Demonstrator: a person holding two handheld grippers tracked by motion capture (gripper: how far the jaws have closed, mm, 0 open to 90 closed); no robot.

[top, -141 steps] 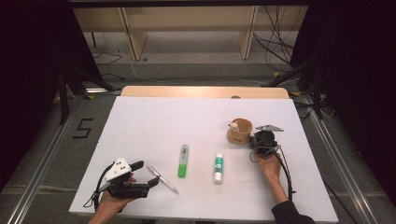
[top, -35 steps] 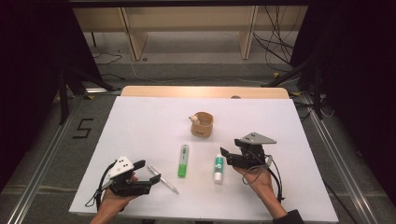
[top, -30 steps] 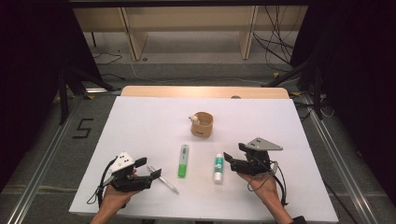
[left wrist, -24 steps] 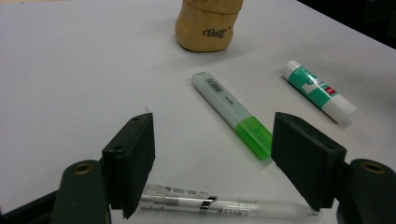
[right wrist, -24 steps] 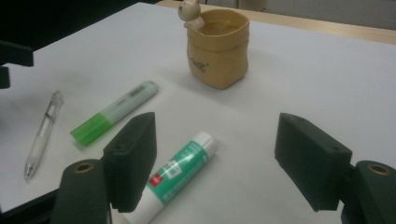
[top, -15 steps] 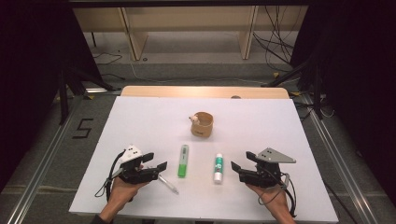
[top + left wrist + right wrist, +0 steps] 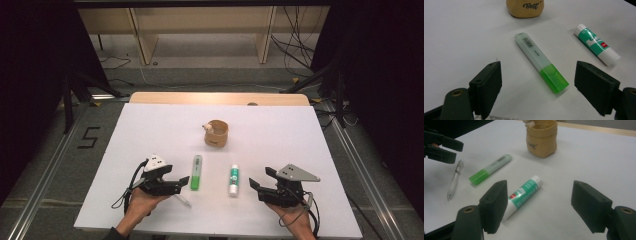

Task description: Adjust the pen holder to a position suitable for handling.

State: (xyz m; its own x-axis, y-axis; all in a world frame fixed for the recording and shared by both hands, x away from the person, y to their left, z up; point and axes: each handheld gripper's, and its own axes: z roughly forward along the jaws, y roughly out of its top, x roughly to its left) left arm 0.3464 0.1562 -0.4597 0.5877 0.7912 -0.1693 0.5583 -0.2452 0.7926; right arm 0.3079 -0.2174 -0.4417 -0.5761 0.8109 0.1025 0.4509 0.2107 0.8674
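Note:
A green highlighter (image 7: 196, 172) and a white-and-green glue stick (image 7: 233, 180) lie side by side on the white table (image 7: 150, 130), in front of a tan pouch (image 7: 216, 133). My left gripper (image 7: 182, 181) lies low at the highlighter's left, pointing right. Its jaws have just been opening and stand wide apart. In the left gripper view the gripper (image 7: 541, 87) is open, and the highlighter's (image 7: 540, 61) green cap lies just ahead of the gap, untouched. My right gripper (image 7: 256, 180) sits right of the glue stick, also open. Its own view shows the gripper (image 7: 546, 205) with the glue stick (image 7: 524, 192) ahead by its left jaw.
A clear pen (image 7: 181, 200) lies under and just beyond the left gripper, near the table's front edge. A wooden strip (image 7: 220, 98) runs along the far edge, with shelving and cables on the floor behind. The pouch (image 7: 525, 7) stands beyond the highlighter.
The pouch was carried from the right to the table's middle and let go. Since then the right gripper has drawn back toward the front edge, and the left gripper has slid right toward the highlighter.

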